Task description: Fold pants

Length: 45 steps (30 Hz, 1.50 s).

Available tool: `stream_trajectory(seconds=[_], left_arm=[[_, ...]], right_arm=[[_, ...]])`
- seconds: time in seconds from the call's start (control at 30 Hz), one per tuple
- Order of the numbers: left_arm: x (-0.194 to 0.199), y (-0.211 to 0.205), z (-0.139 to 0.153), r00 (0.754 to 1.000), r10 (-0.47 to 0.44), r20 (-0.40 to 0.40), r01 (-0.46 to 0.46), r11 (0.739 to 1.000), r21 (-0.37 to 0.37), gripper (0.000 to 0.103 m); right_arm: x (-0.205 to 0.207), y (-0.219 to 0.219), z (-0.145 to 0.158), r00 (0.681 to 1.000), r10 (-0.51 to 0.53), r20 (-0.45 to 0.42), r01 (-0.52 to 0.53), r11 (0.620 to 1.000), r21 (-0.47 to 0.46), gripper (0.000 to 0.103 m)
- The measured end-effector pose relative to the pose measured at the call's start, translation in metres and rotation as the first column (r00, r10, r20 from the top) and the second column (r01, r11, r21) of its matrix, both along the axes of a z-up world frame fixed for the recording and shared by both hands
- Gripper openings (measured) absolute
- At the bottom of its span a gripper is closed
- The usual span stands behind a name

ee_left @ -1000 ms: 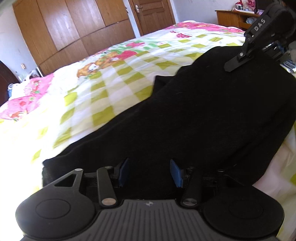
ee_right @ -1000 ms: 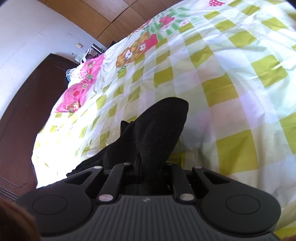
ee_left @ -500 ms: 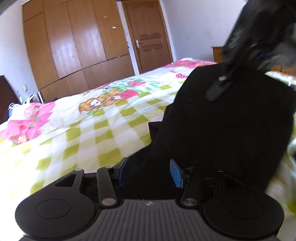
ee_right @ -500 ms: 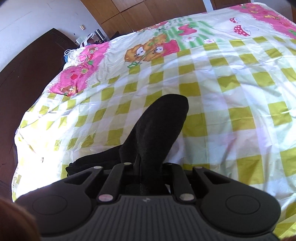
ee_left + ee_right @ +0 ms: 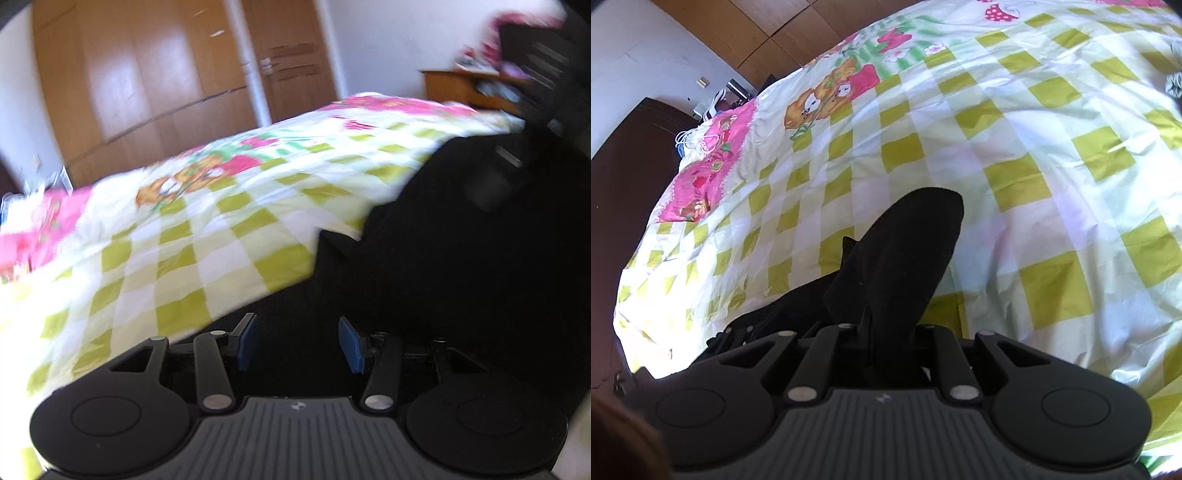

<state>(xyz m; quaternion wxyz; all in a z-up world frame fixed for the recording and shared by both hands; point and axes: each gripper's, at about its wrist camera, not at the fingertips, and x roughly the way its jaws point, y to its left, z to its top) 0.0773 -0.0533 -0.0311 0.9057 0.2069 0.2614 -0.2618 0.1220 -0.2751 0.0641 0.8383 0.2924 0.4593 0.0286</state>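
Left wrist view is pretty blurry, but the left gripper (image 5: 297, 341) has its blue pads (image 5: 351, 345) standing apart with black pants (image 5: 461, 258) fabric between them; can't tell if they actually pinch it. The pants sprawl across the right side of the checkered bedsheet (image 5: 192, 258), wardrobe (image 5: 140, 85) behind. Right wrist view: the right gripper (image 5: 890, 332) is clamped tight on a fold of the pants (image 5: 905, 251), which sticks up over the sheet (image 5: 1034, 147).
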Motion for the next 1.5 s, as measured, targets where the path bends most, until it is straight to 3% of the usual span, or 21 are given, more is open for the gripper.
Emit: stream_trajectory(seconds=[0.07,0.13,0.27,0.37,0.47,0.57,0.67,0.8,0.93,1.1,1.27,1.4,1.5], left_arm=[[-0.024,-0.010,-0.017,0.996,-0.086,0.026,0.083,0.990,0.115,0.059],[-0.038,-0.015,-0.022,0.991,-0.109,0.074,0.095,0.979,0.179,0.059],[-0.036,0.001,0.001,0.999,-0.030,0.037,0.027,0.997,0.077,0.059],[-0.055,0.017,0.004,0.994,-0.032,0.104,0.016,0.989,0.150,0.059],[-0.062,0.044,0.009,0.994,0.026,0.103,-0.039,0.991,0.130,0.059],[-0.070,0.052,-0.009,0.995,-0.009,0.097,-0.016,0.968,0.250,0.059],[-0.075,0.052,-0.025,0.994,-0.048,0.101,0.016,0.956,0.294,0.057],[-0.070,0.060,-0.027,0.998,-0.009,0.067,-0.004,0.982,0.188,0.053],[-0.064,0.069,-0.027,1.000,-0.001,0.025,-0.002,0.993,0.120,0.053],[-0.064,0.074,-0.028,1.000,-0.008,0.023,0.006,0.996,0.084,0.052],[-0.069,0.079,-0.025,1.000,-0.004,0.027,0.003,0.999,0.051,0.053],[-0.073,0.089,-0.022,0.999,0.016,0.031,-0.016,1.000,0.006,0.055],[-0.073,0.105,-0.019,0.999,0.046,0.005,-0.046,0.998,-0.051,0.055]], right_arm=[[-0.001,-0.002,-0.001,1.000,-0.005,0.000,0.005,1.000,0.012,0.012],[-0.002,-0.003,-0.002,1.000,-0.002,0.001,0.002,1.000,0.020,0.012],[-0.006,0.000,-0.001,1.000,-0.008,0.012,0.007,1.000,0.029,0.012],[-0.005,0.001,0.008,1.000,-0.006,0.017,0.005,0.999,0.047,0.012],[-0.004,0.011,0.019,0.999,0.018,0.028,-0.018,1.000,0.017,0.012],[0.000,0.025,0.026,1.000,0.022,0.014,-0.022,1.000,-0.011,0.012],[0.007,0.037,0.034,1.000,0.010,-0.006,-0.010,1.000,-0.015,0.013],[0.013,0.072,0.050,0.999,0.044,-0.002,-0.044,0.997,-0.063,0.013],[0.027,0.124,0.054,0.993,0.116,-0.005,-0.116,0.988,-0.100,0.013],[0.048,0.184,0.037,0.986,0.163,-0.044,-0.167,0.979,-0.113,0.013],[0.071,0.219,0.003,0.979,0.142,-0.146,-0.157,0.983,-0.099,0.016],[0.077,0.236,-0.009,0.968,0.163,-0.188,-0.186,0.976,-0.113,0.024],[0.075,0.235,-0.002,0.969,0.179,-0.170,-0.200,0.973,-0.117,0.027]])
